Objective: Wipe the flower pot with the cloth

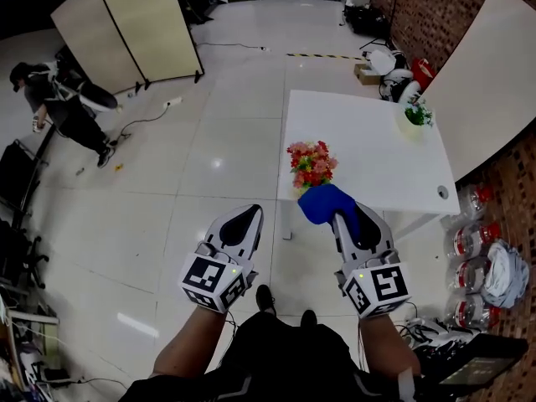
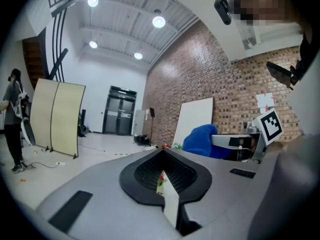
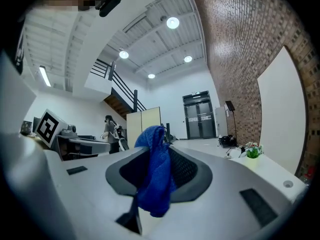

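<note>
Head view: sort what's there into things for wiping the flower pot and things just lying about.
For the job: blue cloth, clamped in the right claw; pot of red flowers on the white table; left claw, shut and empty.
Lying about: small green plant; folding screen; bottles on the floor; white board.

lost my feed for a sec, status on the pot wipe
Right hand-held gripper shut on blue cloth. Left hand-held gripper shut, empty. Flower pot at table near edge, nothing blocking it.
</note>
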Demonstrator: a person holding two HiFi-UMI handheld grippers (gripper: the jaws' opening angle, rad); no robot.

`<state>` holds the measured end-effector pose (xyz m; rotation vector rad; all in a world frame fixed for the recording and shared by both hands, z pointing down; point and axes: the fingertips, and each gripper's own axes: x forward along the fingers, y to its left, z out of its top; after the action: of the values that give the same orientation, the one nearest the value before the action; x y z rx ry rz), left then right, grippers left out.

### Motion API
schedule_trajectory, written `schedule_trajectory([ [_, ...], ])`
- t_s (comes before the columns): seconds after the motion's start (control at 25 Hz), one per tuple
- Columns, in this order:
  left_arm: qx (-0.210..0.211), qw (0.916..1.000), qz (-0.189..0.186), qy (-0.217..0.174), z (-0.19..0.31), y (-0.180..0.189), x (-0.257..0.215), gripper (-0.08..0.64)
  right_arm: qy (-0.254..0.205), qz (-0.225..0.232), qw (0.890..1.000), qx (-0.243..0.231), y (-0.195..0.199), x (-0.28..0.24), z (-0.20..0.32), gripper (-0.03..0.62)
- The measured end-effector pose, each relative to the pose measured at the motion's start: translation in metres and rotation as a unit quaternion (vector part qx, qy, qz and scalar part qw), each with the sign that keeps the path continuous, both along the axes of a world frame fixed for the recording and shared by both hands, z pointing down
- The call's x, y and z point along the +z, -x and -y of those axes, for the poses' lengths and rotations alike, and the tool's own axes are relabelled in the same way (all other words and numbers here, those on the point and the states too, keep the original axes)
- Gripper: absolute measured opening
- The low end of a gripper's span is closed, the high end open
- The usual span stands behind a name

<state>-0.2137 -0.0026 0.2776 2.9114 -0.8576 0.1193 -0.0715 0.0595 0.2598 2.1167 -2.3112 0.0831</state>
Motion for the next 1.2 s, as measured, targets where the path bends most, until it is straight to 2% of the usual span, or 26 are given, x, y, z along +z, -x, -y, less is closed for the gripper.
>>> schedule_trajectory([
  [0.16,0.019,0.9997,0.011,0.014,0.037,0.009,0.029,0.003,0.029,0.036,0.999,0.012,0.026,0.039,0.036,0.098],
  [0.28,0.033,0.999,0.02,0.022,0.06,0.014,0.057,0.003,0.057,0.027,0.998,0.028,0.04,0.082,0.061,0.098],
  [0.36,0.046,0.9987,0.012,0.02,0.076,0.017,0.077,0.003,0.075,0.036,0.996,0.042,0.047,0.112,0.076,0.098],
  [0.44,0.044,0.9982,-0.004,0.041,0.094,0.021,0.103,0.003,0.094,0.059,0.992,0.056,0.053,0.142,0.089,0.098],
  [0.52,0.035,0.9971,0.001,0.067,0.109,0.024,0.131,0.003,0.111,0.053,0.991,0.062,0.059,0.168,0.101,0.098],
  [0.6,0.042,0.9961,0.016,0.077,0.113,0.02,0.152,0.003,0.124,0.037,0.99,0.06,0.064,0.189,0.109,0.098],
  [0.76,0.078,0.9938,0.026,0.075,0.12,0.003,0.182,0.002,0.147,0.023,0.986,0.07,0.061,0.237,0.133,0.098],
  [0.88,0.067,0.9929,0.017,0.097,0.131,0.004,0.2,0.003,0.16,0.031,0.984,0.075,0.059,0.268,0.149,0.098],
  [1.04,0.052,0.9929,0.057,0.091,0.141,-0.004,0.225,0.003,0.159,0.039,0.982,0.098,0.039,0.289,0.161,0.098],
  [1.2,0.057,0.9921,0.063,0.092,0.143,-0.014,0.233,0.003,0.159,0.038,0.979,0.124,0.021,0.296,0.163,0.098],
])
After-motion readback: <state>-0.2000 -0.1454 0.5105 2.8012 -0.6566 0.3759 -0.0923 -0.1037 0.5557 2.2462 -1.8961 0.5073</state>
